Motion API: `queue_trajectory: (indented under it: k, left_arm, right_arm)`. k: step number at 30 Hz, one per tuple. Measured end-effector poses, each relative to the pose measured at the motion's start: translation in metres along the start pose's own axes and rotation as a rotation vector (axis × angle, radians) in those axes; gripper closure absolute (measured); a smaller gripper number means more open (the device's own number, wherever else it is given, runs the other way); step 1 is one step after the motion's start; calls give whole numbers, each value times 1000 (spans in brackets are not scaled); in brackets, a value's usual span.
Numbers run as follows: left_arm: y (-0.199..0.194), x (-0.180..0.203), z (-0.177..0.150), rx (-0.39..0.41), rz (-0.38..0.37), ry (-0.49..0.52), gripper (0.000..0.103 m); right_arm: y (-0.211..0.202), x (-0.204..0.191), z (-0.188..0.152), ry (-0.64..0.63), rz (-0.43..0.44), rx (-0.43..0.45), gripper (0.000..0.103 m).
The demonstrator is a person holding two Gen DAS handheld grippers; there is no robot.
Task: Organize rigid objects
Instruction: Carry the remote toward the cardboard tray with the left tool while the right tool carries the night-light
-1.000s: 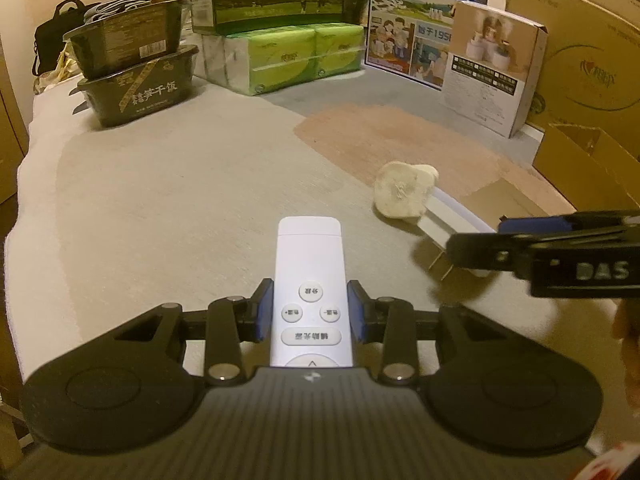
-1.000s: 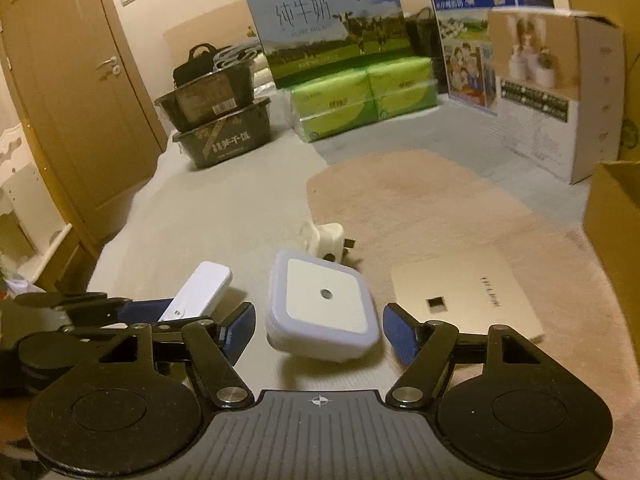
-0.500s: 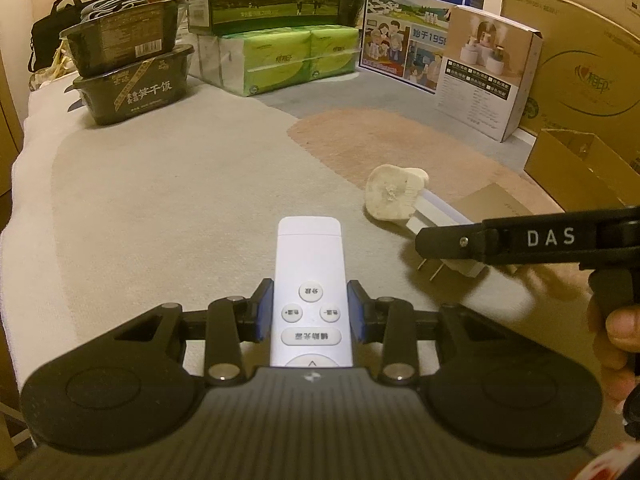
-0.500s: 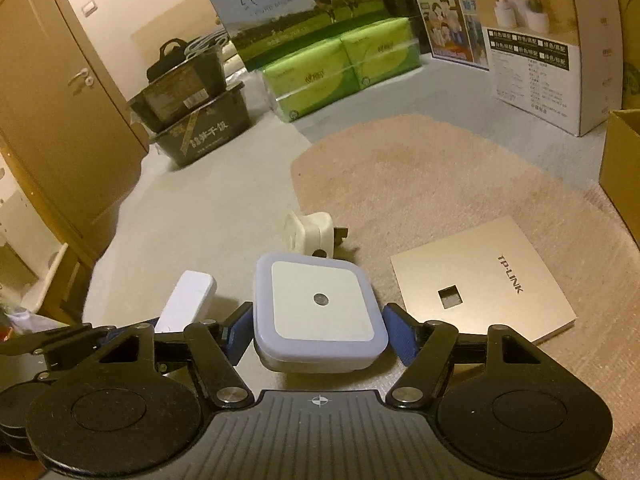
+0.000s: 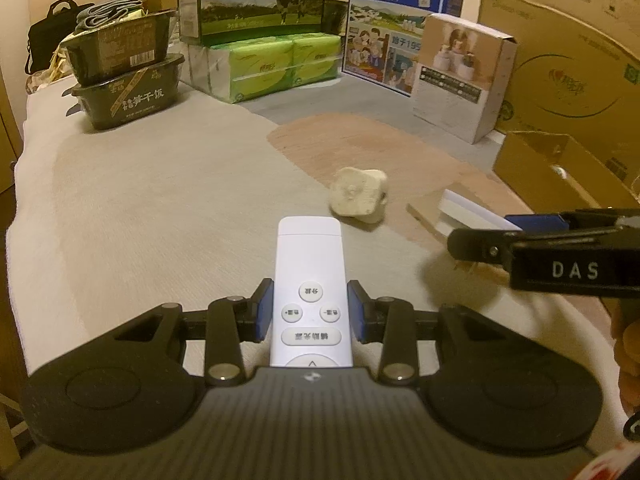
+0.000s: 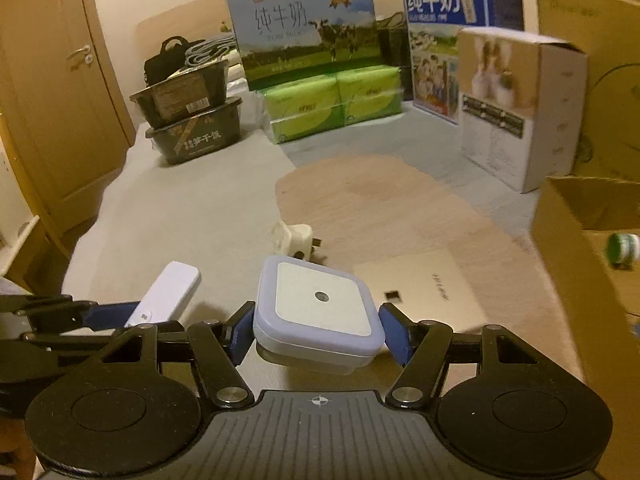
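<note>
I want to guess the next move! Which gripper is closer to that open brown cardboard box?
Probably the right gripper, holding the square white night light: the open brown cardboard box sits just to its right.

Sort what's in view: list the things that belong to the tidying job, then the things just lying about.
Job:
white remote, in left gripper
square night light, in right gripper
white plug adapter
gold router panel
open cardboard box

Lying about:
milk cartons
green tissue packs
black food tubs

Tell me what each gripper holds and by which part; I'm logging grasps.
The left gripper clamps the white remote across its long sides at the button end. The right gripper clamps the square night light by two opposite corners.
</note>
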State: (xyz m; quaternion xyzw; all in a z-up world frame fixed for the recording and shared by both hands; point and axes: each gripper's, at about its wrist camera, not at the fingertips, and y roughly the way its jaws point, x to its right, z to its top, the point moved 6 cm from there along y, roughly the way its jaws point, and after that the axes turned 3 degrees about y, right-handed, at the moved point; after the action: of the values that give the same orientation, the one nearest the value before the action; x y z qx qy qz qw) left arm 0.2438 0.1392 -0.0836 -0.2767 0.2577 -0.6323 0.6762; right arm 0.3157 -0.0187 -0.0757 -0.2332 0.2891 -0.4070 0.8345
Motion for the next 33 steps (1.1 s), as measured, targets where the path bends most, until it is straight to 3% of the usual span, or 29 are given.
queue_trajectory:
  k: [22, 33]
  left_arm:
    - [-99, 79, -20, 23, -70, 10, 68]
    - [-129, 105, -23, 46, -93, 36, 68]
  right_arm:
    - [-147, 17, -46, -23, -148, 73, 38]
    - [-195, 34, -60, 22, -185, 104, 38]
